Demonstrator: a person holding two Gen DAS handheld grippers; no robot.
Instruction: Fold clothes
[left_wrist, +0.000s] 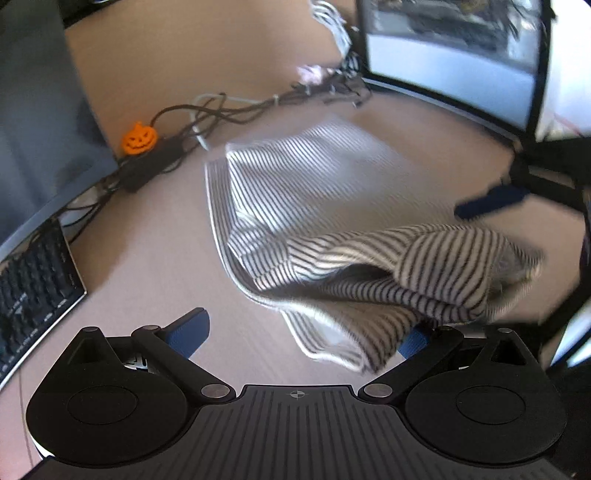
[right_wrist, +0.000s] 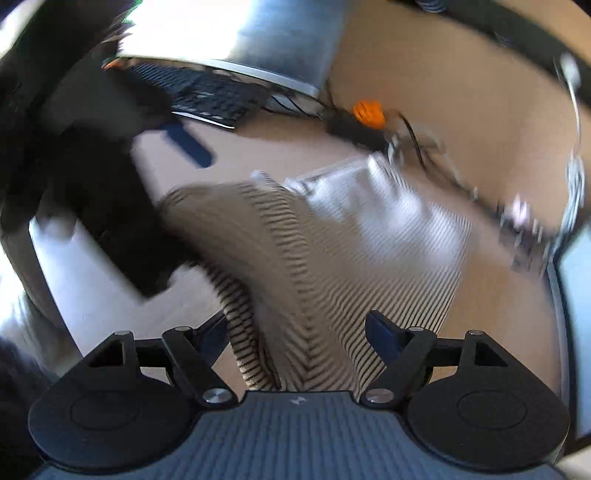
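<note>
My left gripper (left_wrist: 301, 334) is wide open over the desk (left_wrist: 155, 258); my right gripper (right_wrist: 295, 334) is spread too, striped shirt (left_wrist: 317, 206) between its fingers, grip unclear through blur.

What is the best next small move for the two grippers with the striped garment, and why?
Probably draw both grippers back off the striped garment. Both sets of jaws stand open. One end still lies bunched over the flat part, so a fresh grip there seems needed.

Striped garment (right_wrist: 325, 266) lies between spread right gripper (right_wrist: 299, 339) fingers (right_wrist: 384, 336).
</note>
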